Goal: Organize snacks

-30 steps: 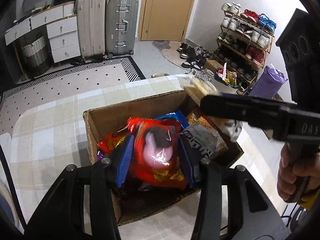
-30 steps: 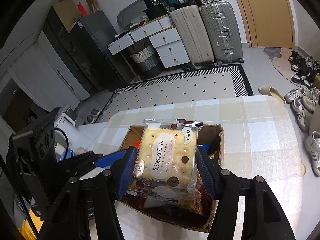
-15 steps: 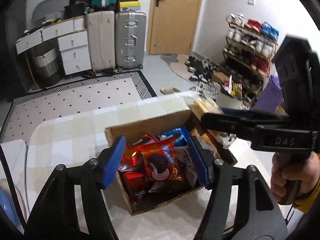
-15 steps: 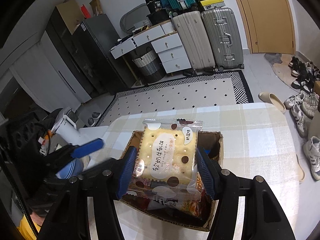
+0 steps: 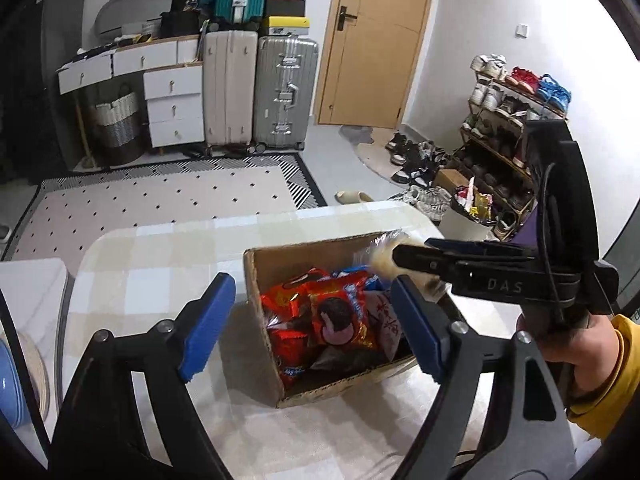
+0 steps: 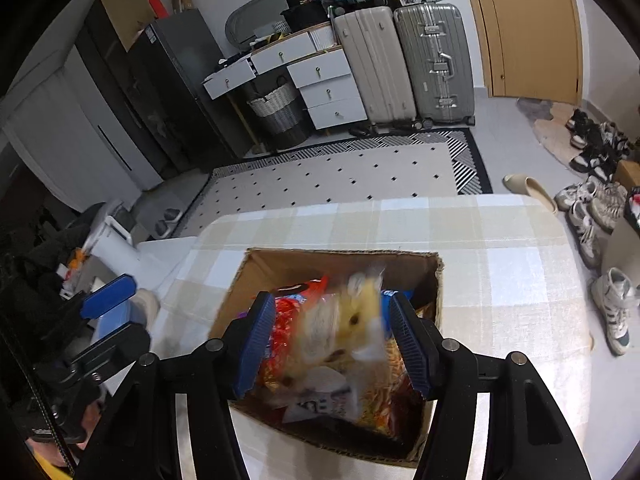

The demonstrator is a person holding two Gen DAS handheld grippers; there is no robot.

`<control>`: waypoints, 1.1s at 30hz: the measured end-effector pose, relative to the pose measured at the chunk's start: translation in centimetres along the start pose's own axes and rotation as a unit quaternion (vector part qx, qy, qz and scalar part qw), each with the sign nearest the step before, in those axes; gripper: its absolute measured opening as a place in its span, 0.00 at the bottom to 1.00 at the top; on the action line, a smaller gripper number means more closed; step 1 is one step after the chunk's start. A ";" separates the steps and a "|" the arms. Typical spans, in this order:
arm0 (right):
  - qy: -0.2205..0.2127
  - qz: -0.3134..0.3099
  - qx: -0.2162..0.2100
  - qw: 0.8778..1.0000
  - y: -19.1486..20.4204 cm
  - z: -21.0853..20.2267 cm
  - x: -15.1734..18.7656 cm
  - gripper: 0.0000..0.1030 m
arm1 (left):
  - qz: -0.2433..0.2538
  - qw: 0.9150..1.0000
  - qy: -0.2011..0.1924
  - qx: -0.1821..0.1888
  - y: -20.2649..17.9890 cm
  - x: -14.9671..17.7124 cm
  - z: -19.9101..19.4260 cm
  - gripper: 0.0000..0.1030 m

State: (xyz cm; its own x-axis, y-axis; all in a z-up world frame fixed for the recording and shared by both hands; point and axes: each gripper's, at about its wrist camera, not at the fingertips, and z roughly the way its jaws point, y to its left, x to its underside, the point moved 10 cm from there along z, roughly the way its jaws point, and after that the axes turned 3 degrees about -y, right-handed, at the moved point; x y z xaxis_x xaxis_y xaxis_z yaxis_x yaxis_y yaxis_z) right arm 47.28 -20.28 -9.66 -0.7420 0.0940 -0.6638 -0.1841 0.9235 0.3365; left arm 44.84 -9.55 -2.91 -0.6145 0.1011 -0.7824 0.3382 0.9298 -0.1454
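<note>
Left wrist view: looking down on the cardboard box [image 5: 260, 340] sitting on the checked tablecloth [image 5: 160, 264], already crowding with red cookie packets [image 5: 336, 316]. Showing the left gripper [image 5: 312, 328] hanging above the box's near side with pads spread wide, having just been opening, and gripping nothing. Also catching the right gripper [image 5: 412, 258] reaching in from the box's right side, gripped by a hand [image 5: 568, 344] in a yellow sleeve, with the pale cracker pack [image 5: 384, 252] at its tips, over the box's far right corner.

Right wrist view: hovering over the box [image 6: 320, 258] from its near side. Showing the right gripper [image 6: 332, 340] at a middling width, apparently pinching the cracker pack [image 6: 352, 320], though blurring and tilting there, so not quite sure of how firm the hold is. Pack hanging above the packets, not yet resting in the box.

Judging the step as lowering this pack in. Doing it well probably meaning: steadying the swinging pack first, aiming at the freer far right part of the box, sinking until touching the packets below, and only then letting go, while keeping the left gripper clear of the box's rim.
</note>
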 end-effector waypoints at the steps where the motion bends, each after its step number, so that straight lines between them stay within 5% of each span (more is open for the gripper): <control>1: 0.001 -0.004 0.002 1.000 0.0 0.1 0.1 0.59 | -0.004 1.000 0.003 -0.004 0.1 0.1 0.0 0.76; 16: -0.073 -0.029 -0.016 0.997 1.6 -6.1 0.5 0.59 | -0.011 1.000 0.003 -0.028 -0.3 2.0 -2.7 0.77; 25: -0.131 -0.078 -0.017 0.988 4.6 -14.2 4.3 0.78 | 0.014 0.998 -0.040 -0.056 -3.7 1.3 -9.2 0.82; 29: -0.175 -0.102 -0.029 0.979 6.7 -19.5 5.7 0.87 | 0.017 0.995 -0.080 -0.057 -5.6 0.7 -13.9 1.00; 33: -0.221 -0.117 -0.018 0.968 7.9 -24.6 8.1 0.96 | 0.027 0.989 -0.128 -0.074 -7.1 1.5 -19.0 0.99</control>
State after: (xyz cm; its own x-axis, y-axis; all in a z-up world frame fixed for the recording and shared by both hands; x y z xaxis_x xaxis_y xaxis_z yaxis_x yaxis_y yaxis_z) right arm 23.96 -21.37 4.05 -0.3300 0.0412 -0.9431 -0.3420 0.9259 0.1601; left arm 27.98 -9.23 8.48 -0.3911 0.0770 -0.9171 0.2462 0.9689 -0.0236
